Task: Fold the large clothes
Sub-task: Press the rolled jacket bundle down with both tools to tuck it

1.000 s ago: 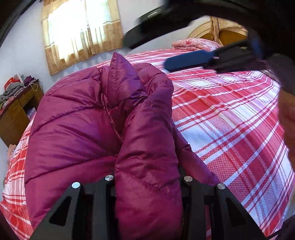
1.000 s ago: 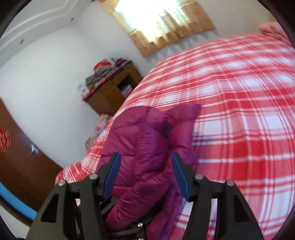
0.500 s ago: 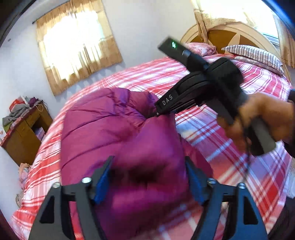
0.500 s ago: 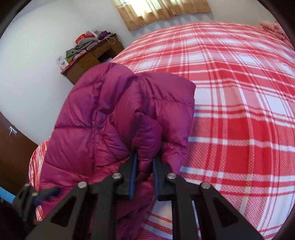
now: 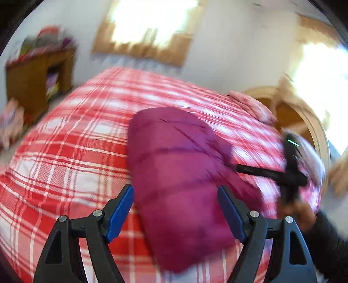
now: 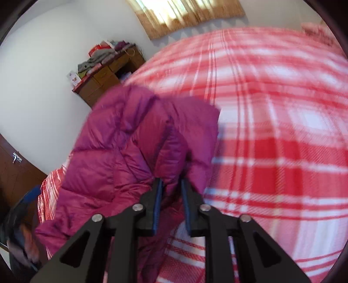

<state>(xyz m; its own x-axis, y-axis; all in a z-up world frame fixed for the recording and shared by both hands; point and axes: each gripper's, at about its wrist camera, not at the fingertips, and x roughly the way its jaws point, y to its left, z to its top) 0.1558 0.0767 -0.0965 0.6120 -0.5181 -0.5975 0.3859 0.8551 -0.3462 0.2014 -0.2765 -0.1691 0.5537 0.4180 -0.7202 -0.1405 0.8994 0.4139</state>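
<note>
Bed (image 5: 65,156) with a red-and-white plaid sheet fills most of both views. White walls, window with tan curtains (image 6: 187,15) behind it. Wooden headboard (image 5: 308,122) at the far right of the left wrist view, pink pillow (image 5: 252,104) just beside it. Dark wooden door (image 6: 13,174) at the left edge of the right wrist view.

Wooden side cabinet (image 6: 106,76) against the wall beyond the bed corner. Folded clothes (image 6: 97,56) piled on its top; something in its open shelf, too small to tell what.

Magenta puffer jacket (image 5: 180,174) lies bunched on the bed, near its close edge.

Left gripper (image 5: 176,200): jaws wide apart, blue pads (image 5: 121,213) clear of the fabric, jacket only in line between them, nothing pinched. Right gripper (image 6: 170,196): jaws close together, clamped on a fold of the jacket; they have just been opening slightly, with the fold between the pads and seemingly still pressed.

Left wrist view is heavily motion-blurred; the right gripper there is a dark smear at the right, with a hand (image 5: 298,211) and dark sleeve below it. The jacket's lower part is cut off behind the gripper frames. The other hand (image 6: 30,246) is blurred at the bottom left corner of the right wrist view.
</note>
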